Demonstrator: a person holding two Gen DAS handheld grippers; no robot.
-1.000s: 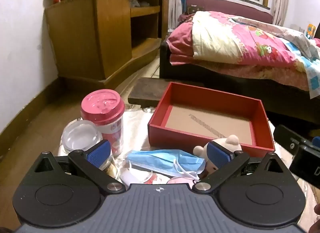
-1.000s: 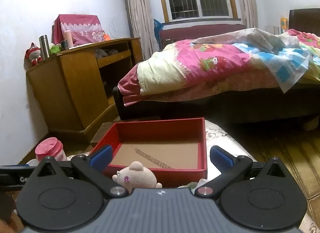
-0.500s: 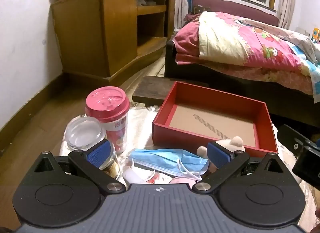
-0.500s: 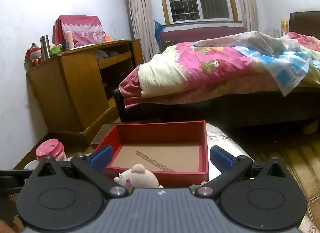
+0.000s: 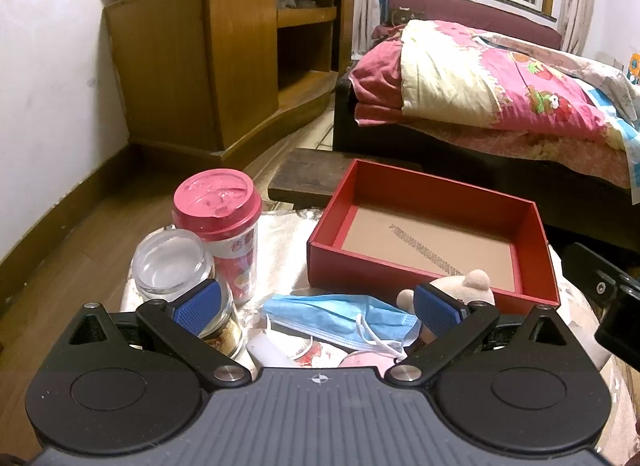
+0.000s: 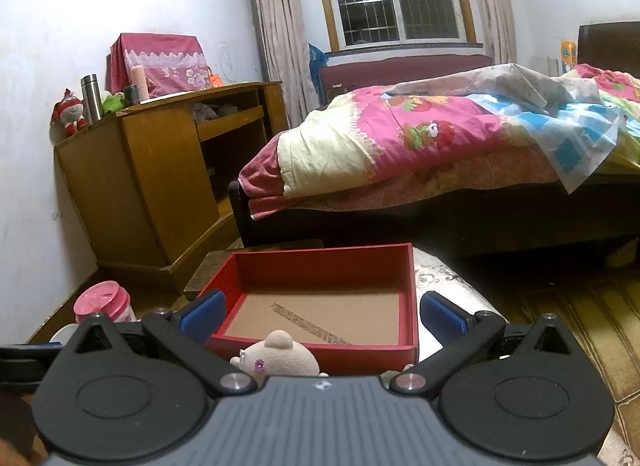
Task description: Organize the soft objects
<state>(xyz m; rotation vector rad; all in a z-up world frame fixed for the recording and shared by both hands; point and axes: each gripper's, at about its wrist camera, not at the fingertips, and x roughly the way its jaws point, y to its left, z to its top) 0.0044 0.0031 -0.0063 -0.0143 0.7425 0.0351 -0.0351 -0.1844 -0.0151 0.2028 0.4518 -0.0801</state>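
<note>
A blue face mask (image 5: pixel 340 316) lies crumpled on the low cloth-covered table (image 5: pixel 280 250), between the fingers of my open left gripper (image 5: pixel 318 306), which hovers just above it. A small beige plush toy (image 5: pixel 474 286) sits against the near wall of the empty red box (image 5: pixel 432 201), behind the left gripper's right finger. In the right wrist view the same plush toy (image 6: pixel 280 354) sits low between the fingers of my open right gripper (image 6: pixel 322 316), with the red box (image 6: pixel 320 262) just beyond. Nothing is held.
A pink-lidded cup (image 5: pixel 222 225) and a glass jar (image 5: pixel 172 262) stand at the table's left. Small items lie under the mask. A wooden cabinet (image 5: pixel 208 65) stands against the left wall and a bed (image 5: pixel 500 89) with a pink quilt behind. The right gripper's body (image 5: pixel 600 286) shows at the right edge.
My left gripper has edged forward and tilted down over the mask, so the cup and the jar look closer. The right gripper has risen slightly. Both stay open.
</note>
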